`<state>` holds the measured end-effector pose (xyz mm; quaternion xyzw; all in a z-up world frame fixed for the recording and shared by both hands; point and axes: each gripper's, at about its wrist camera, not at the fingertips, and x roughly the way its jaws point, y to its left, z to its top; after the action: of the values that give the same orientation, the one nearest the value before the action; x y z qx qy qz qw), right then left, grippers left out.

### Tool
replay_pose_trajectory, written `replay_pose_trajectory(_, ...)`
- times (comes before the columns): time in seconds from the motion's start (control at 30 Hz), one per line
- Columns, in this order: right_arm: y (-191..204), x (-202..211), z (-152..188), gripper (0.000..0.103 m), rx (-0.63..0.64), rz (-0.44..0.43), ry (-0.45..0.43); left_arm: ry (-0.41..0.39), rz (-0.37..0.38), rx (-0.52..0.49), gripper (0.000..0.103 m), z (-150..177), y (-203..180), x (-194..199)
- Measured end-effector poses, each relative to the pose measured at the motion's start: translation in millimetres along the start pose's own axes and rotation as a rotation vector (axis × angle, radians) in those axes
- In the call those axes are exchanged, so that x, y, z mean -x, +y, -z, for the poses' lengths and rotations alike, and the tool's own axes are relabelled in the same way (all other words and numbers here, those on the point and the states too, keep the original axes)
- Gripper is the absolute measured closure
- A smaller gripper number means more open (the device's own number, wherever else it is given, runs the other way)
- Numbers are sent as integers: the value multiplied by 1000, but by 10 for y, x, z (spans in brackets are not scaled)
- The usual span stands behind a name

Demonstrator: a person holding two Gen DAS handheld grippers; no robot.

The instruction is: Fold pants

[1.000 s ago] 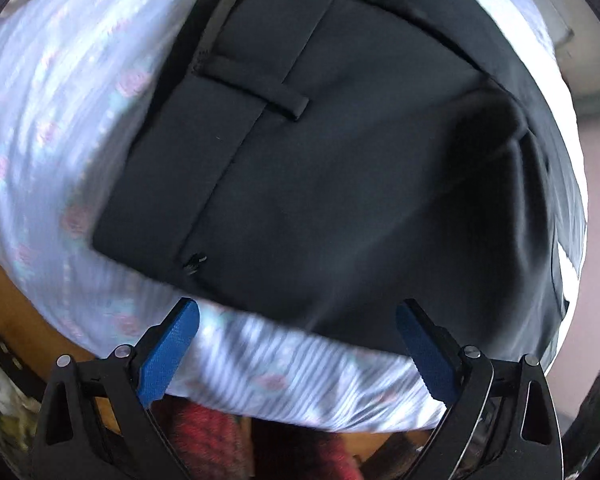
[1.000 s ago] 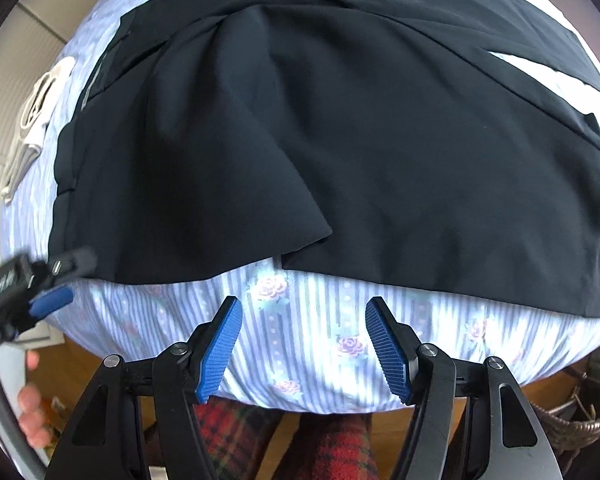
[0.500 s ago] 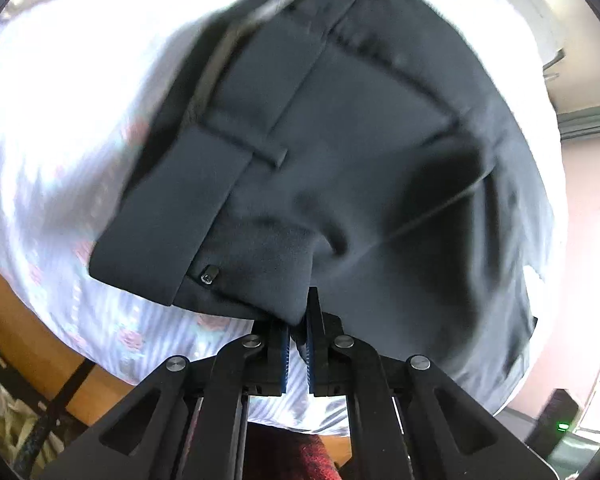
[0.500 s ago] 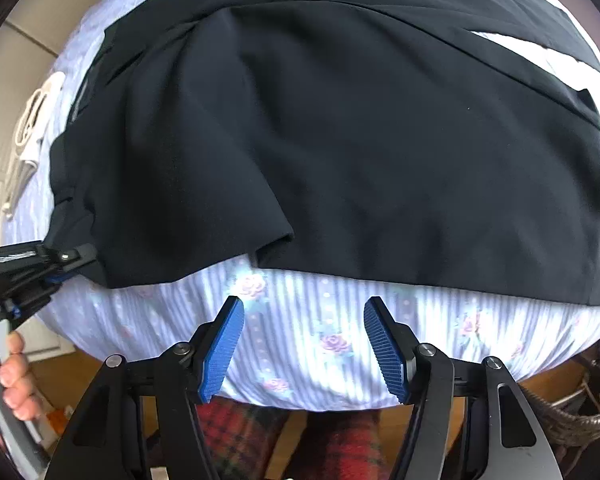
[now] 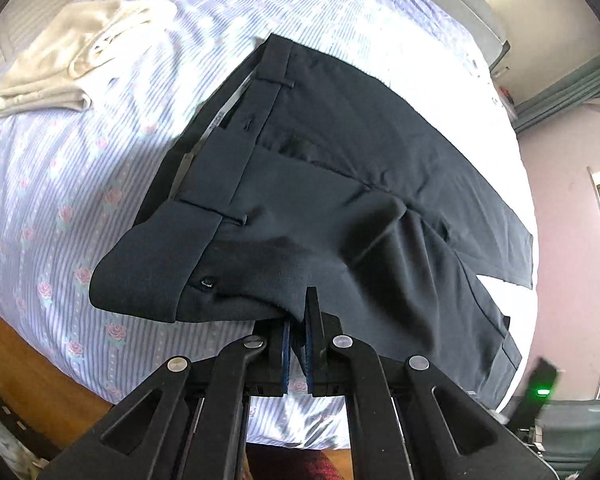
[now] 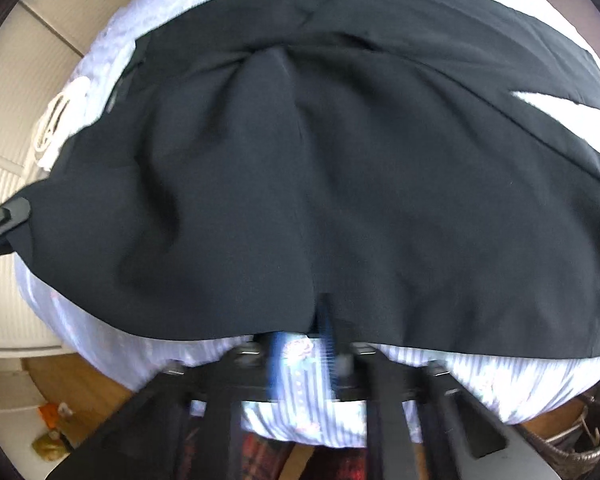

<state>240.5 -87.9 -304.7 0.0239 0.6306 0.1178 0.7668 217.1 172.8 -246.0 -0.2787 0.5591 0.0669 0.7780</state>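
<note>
Barely begun: the black pants lie spread on the flowered bed, both legs apart, no fold made. Their long axis runs across the bed, waistband toward the left, hems to the right. The left tool is clenched on the near waist edge; the right tool, blurred, sits at the near edge, grip uncertain.

Matt black woven-cloth pants; striped, rose-printed cotton bed sheet; glossy wooden bed frame; ribbed blue pads.
</note>
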Motion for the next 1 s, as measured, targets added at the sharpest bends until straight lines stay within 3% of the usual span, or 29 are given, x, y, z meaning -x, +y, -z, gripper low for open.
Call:
replay_pose_trajectory(0.13, 46, 563, -179, 100, 6, 63, -134, -10, 19, -25, 96, -143, -99, 168)
replay_pose_trajectory(0.23, 122, 941, -489, 100, 42, 105, -233, -59, 44, -75, 96, -304, -258, 366)
replay_pose_trajectory(0.37, 248, 1111, -978, 100, 116, 153, -312, -141, 41, -150, 96, -694, -532, 443)
replay_pose_trajectory(0.47, 242, 1137, -1418, 100, 144, 156, -332, -155, 50, -164, 96, -1077, -666, 339)
replay_pose_trajectory(0.67, 220, 926, -2319, 100, 199, 194, -295, -157, 38, -237, 96, -1764, -950, 34)
replay_pose_trajectory(1.0, 263, 41, -3217, 100, 235, 211, -178, -79, -70, -240, 96, -2662, -928, -945)
